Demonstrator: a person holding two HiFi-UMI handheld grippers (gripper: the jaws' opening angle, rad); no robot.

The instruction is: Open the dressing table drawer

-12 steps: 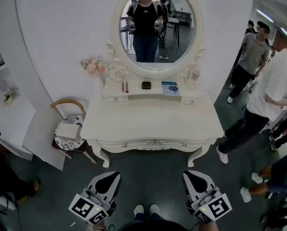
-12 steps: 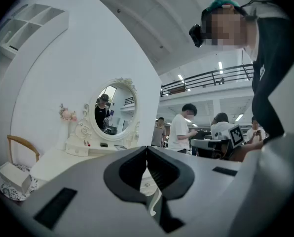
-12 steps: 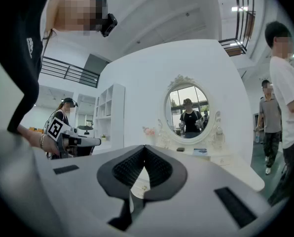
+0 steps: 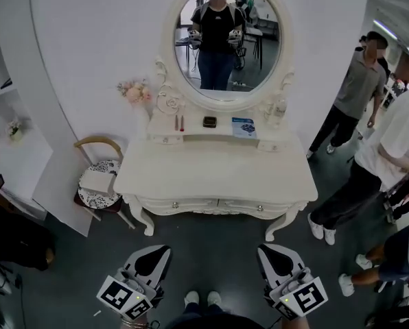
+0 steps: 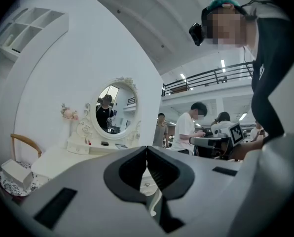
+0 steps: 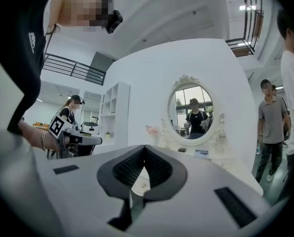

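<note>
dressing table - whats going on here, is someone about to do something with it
A person stands facing the white dressing table with a gripper in each hand. The left gripper and the right gripper are held level, short of the table, each with its jaws together and nothing between them. The two drawers under the tabletop are shut, and neither knob is touched. Other people stand off to the right.

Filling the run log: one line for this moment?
drawer closed | left gripper shut, empty | right gripper shut, empty | both short of table
</note>
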